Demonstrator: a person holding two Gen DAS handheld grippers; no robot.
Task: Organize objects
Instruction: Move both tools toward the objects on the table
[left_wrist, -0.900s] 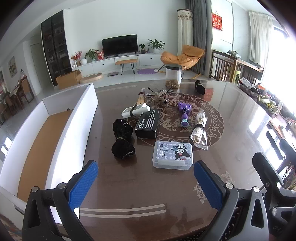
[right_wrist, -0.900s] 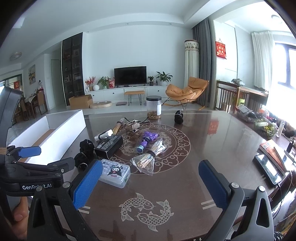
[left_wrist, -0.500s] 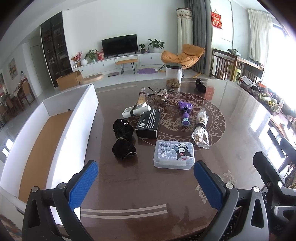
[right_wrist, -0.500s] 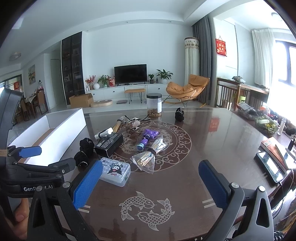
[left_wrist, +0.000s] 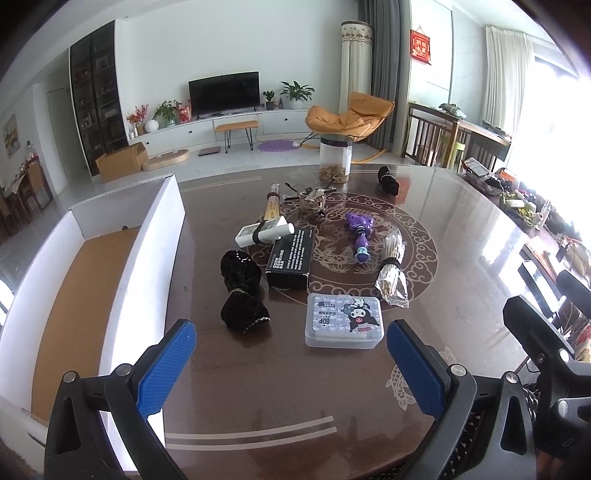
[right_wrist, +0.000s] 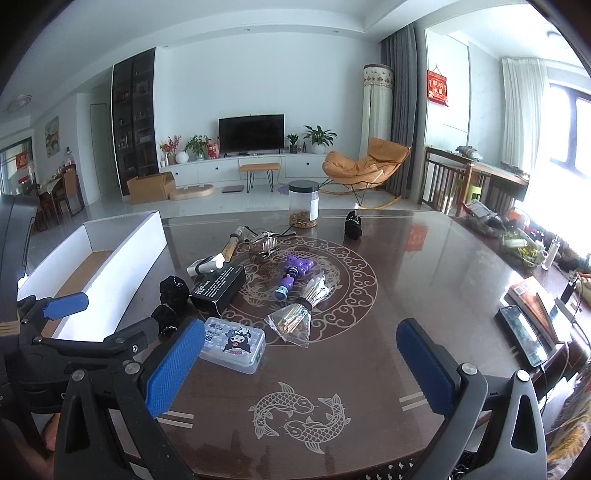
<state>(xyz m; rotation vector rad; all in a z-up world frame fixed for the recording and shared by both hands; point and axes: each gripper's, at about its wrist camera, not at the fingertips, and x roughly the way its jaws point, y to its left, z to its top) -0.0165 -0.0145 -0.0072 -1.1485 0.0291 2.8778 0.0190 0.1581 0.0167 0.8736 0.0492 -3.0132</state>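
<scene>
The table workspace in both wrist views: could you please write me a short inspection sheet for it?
Surface: dark glossy table with a scroll ring and fish motif, dry.
Job's things: white open box at the left edge, nothing seen inside; clear cartoon-print case, black carton, black fabric bundle, purple toy, bagged sticks, white tube.
Clutter: jar, small black pouch.
Grippers: left gripper and right gripper hover with jaws wide, both empty.
Cables: nothing seen.
Surroundings: living room with television, orange chair.
</scene>
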